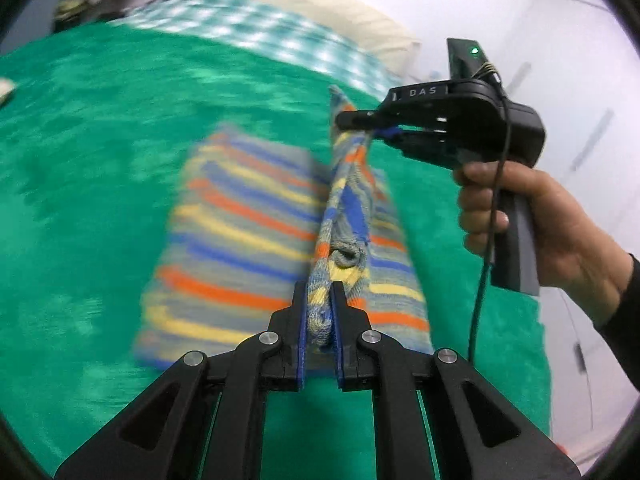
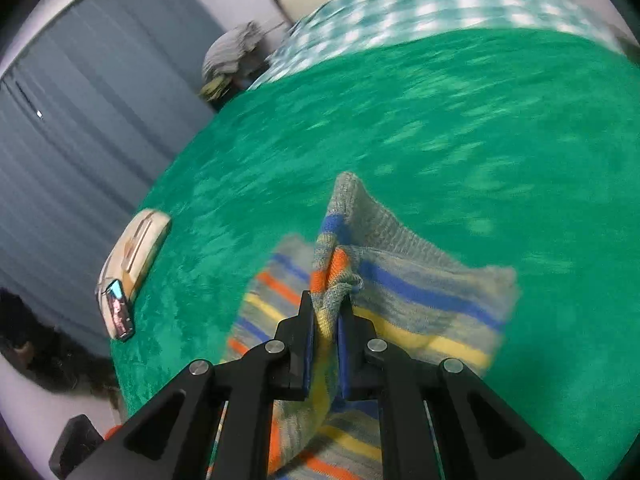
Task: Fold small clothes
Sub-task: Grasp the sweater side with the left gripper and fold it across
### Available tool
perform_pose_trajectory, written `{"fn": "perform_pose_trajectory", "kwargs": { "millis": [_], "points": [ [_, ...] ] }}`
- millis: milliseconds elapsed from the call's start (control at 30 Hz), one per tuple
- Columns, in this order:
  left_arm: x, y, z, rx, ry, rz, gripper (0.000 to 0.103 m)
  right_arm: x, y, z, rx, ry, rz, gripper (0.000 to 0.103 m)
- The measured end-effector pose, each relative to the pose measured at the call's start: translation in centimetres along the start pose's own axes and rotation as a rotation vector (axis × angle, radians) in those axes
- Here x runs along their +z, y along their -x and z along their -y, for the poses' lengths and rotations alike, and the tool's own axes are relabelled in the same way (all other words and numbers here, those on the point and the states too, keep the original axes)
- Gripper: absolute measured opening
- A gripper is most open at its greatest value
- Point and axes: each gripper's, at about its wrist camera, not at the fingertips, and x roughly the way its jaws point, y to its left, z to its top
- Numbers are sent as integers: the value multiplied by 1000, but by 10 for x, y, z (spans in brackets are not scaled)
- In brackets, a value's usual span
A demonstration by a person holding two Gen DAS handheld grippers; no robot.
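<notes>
Green plush bedding [image 1: 100, 160] covered the work surface, with a checked blanket [image 1: 256, 28] at its far edge and grey curtains [image 2: 72, 120] hanging to the left. On it lay a small striped knit garment [image 1: 240, 236], part of it flat on the bedding and one edge raised between two hand-held tools. The left gripper [image 1: 319, 308] was clamped on the near end of that raised edge, and the right gripper [image 1: 362, 126], held in the person's right hand [image 1: 540, 220], pinched the far end, so the cloth ran taut between them. Judging by the lifted edge, a fold was mid-way: the next move appeared to call for carrying both ends across together and laying the edge down squarely before letting go. Only the left wrist view showed both tools and the stretched line of cloth; only the right wrist view showed a grey ribbed corner [image 2: 352, 200] standing above the right tool's closed jaws, a pale flat object with a phone-like item [image 2: 132, 264] on the bedding at left, and a heap of clothes [image 2: 232, 56] beyond.
</notes>
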Motion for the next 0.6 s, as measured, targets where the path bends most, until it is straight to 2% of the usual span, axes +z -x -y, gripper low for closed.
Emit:
{"fn": "perform_pose_trajectory", "kwargs": {
  "millis": [100, 133, 167, 200, 233, 267, 333, 367, 500, 600],
  "points": [
    [-7, 5, -38, 50, 46, -23, 9, 2, -47, -37, -1, 42, -41, 10],
    [-9, -2, -42, 72, 56, -49, 14, 1, -63, -48, -15, 63, -52, 12],
    [-12, -4, -55, 114, 75, -85, 20, -1, -77, -53, -26, 71, -61, 19],
    [-13, -5, -61, 124, 90, -96, 20, -4, -89, -55, -19, 54, -65, 26],
    [-11, -5, -65, 122, 111, -99, 29, -7, -97, -53, 11, 9, -71, 38],
    [-13, 3, -72, 122, 132, -91, 45, -10, -99, -52, 45, -30, -66, 40],
    [-13, 25, -77, 125, 141, -38, 60, -14, -86, -52, 117, -56, -17, 40],
    [-11, 30, -76, 116, 135, -19, 62, -16, -79, -53, 116, -42, 1, 40],
    [8, 24, -68, 32, 88, -28, 64, -37, -26, -47, -8, 87, 43, 40],
    [27, -6, -49, 55, 9, -75, 66, -71, 10, -49, -112, 253, 35, 40]
  ]
}}
